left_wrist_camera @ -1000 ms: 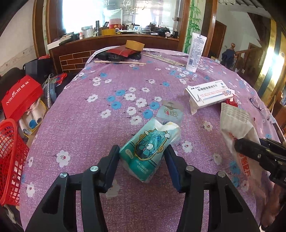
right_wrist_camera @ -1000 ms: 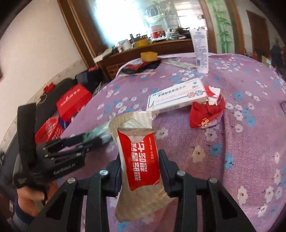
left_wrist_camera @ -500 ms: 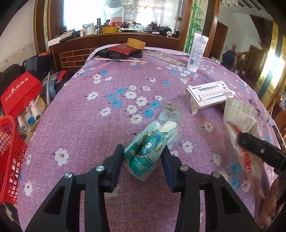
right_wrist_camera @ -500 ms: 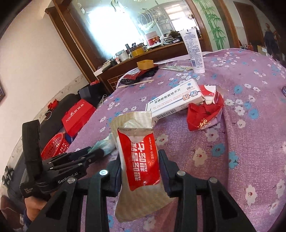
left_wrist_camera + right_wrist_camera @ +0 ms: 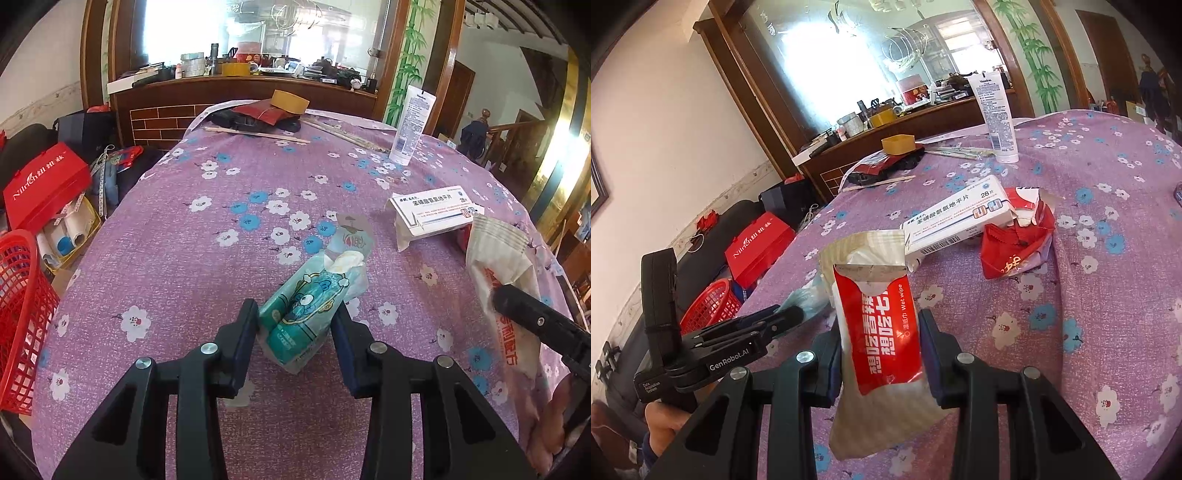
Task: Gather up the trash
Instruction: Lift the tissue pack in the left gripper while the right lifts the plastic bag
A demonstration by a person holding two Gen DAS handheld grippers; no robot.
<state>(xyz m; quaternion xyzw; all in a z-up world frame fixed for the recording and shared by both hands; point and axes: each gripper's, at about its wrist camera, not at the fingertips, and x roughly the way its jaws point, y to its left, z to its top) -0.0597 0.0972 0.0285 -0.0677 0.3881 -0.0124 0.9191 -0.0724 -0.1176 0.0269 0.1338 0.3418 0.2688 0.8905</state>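
Here, left gripper point(image 5: 295, 325) pinching tissue pack point(image 5: 306, 314), right gripper point(image 5: 882, 343) pinching wet-wipe packet point(image 5: 881, 325)

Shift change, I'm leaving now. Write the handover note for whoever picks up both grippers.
Left gripper: shut on the green tissue pack, held over the table.
Right gripper: shut on the red wet wipe packet, also lifted.
Red basket sits on the floor off the table's left edge; it looks like the likely bin.
Done: two pieces picked up.
Left: drop both, then fetch the white medicine box, the crumpled red wrapper beside it, and the small sachet on the purple tablecloth.
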